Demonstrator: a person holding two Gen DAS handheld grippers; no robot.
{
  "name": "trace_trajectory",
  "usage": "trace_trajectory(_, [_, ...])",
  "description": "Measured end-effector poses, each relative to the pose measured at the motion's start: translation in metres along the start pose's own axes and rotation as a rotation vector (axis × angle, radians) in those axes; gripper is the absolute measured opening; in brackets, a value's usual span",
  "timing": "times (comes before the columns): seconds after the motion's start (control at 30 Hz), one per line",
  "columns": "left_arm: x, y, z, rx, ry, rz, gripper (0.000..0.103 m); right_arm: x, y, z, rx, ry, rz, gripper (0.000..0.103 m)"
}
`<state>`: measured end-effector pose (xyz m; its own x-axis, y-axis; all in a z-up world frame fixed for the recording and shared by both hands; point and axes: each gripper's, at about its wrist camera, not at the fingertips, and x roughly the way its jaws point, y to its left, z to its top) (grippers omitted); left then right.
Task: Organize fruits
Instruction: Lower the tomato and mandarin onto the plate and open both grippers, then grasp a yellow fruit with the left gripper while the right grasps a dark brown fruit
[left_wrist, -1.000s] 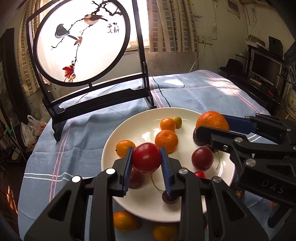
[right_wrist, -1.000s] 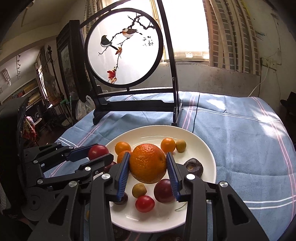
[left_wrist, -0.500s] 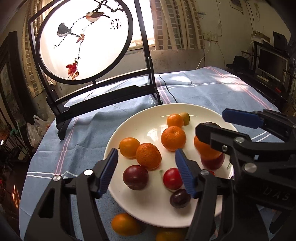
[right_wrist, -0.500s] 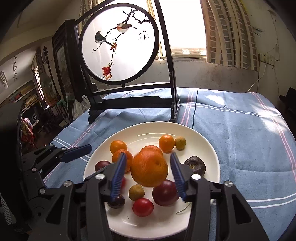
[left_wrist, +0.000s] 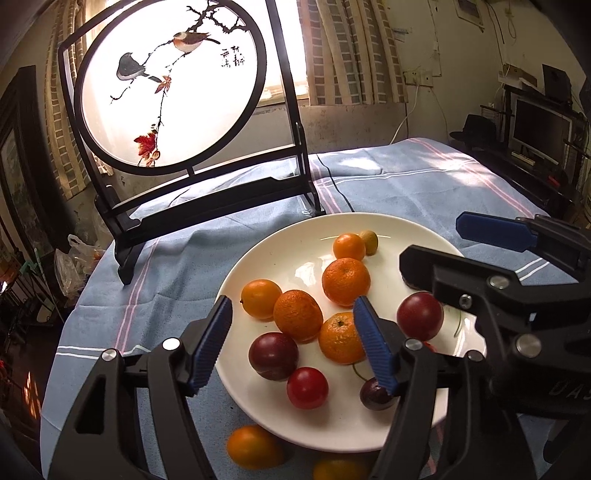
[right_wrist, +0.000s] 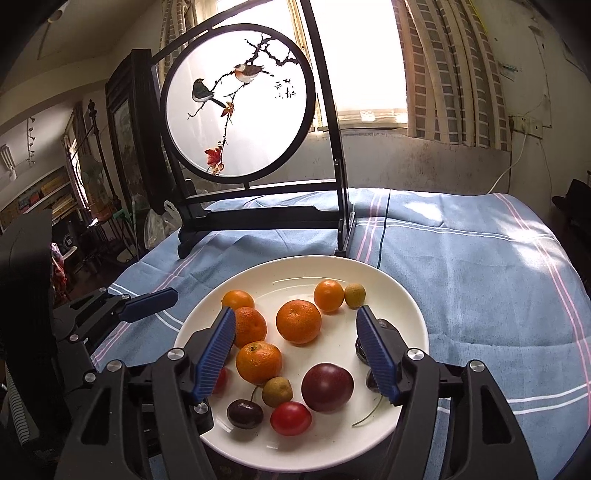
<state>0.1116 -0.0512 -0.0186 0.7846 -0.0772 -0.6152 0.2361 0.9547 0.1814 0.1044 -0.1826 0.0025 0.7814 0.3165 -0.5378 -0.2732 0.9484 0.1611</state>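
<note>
A white plate on the blue cloth holds several oranges, plums and small red fruits. My left gripper is open and empty, low over the plate's near left side, around a plum and an orange. A red fruit lies just in front of it. My right gripper is open and empty above the plate, with an orange between its fingers below. A dark plum and a red fruit lie near it. Two oranges lie on the cloth beside the plate.
A black-framed round bird screen stands behind the plate on the blue striped cloth. The right gripper body crosses the plate's right side in the left wrist view. A monitor and shelves stand at the far right.
Both grippers have opened. The left one let go of the red fruit and the right one let go of the large orange; both fruits now lie on the plate. Both grippers have drawn back a little.
</note>
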Motion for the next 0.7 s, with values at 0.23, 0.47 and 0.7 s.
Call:
trace_trajectory(0.23, [-0.014,-0.001,0.001,0.015,-0.023,-0.002,0.066,-0.014,0.004,0.003,-0.005,-0.021,0.012,0.069])
trace_trajectory(0.47, [-0.063,0.02,-0.025,0.059,-0.074,-0.039,0.082,-0.063,0.006,-0.015,-0.083,-0.031,-0.011,0.082])
trace_trajectory(0.7, [-0.086,0.03,-0.066,0.06,-0.017,-0.208,0.082,-0.063,0.001,-0.066,-0.175,0.14,-0.028,0.082])
